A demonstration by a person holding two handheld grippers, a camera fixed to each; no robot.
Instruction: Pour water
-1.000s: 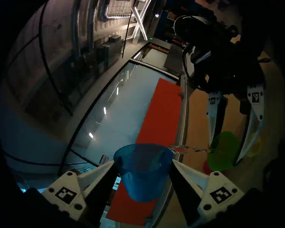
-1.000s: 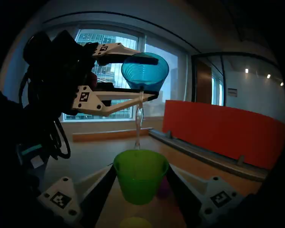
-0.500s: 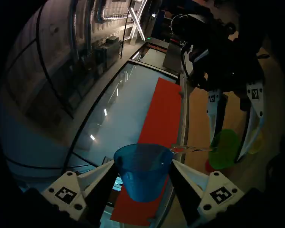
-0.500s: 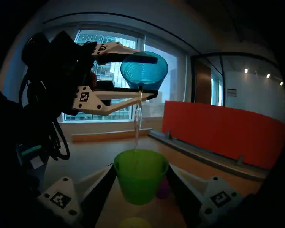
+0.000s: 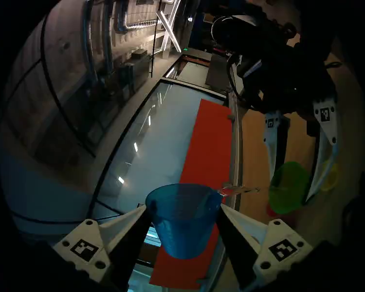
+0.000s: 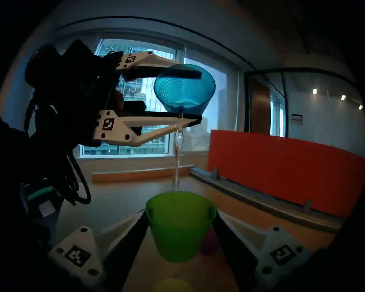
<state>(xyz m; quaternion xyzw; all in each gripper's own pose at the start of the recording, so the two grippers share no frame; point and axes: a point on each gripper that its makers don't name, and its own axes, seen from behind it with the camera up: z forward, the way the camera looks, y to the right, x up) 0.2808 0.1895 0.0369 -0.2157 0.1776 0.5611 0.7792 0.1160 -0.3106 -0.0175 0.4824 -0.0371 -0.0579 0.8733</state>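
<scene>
My left gripper [image 5: 183, 221] is shut on a clear blue cup [image 5: 183, 220], tipped on its side. In the right gripper view that blue cup [image 6: 184, 91] hangs high between the left gripper's white fingers [image 6: 134, 135], and a thin stream of water [image 6: 176, 160] falls from its rim. The stream lands in a green cup [image 6: 180, 224] held upright, with my right gripper [image 6: 180, 228] shut on it. From the left gripper view the green cup [image 5: 288, 187] sits between the right gripper's fingers [image 5: 272, 146], with water [image 5: 238, 190] leaving the blue rim toward it.
A wooden table [image 6: 109, 204] lies below the cups. An orange partition [image 6: 289, 165] runs along its far right side. A small purple thing [image 6: 209, 240] and a yellow one [image 6: 173, 285] sit on the table under the green cup. Large windows [image 6: 138, 97] stand behind.
The blue cup has tipped slightly further and the stream keeps falling into the green cup. Both grippers hold nearly the same places.
</scene>
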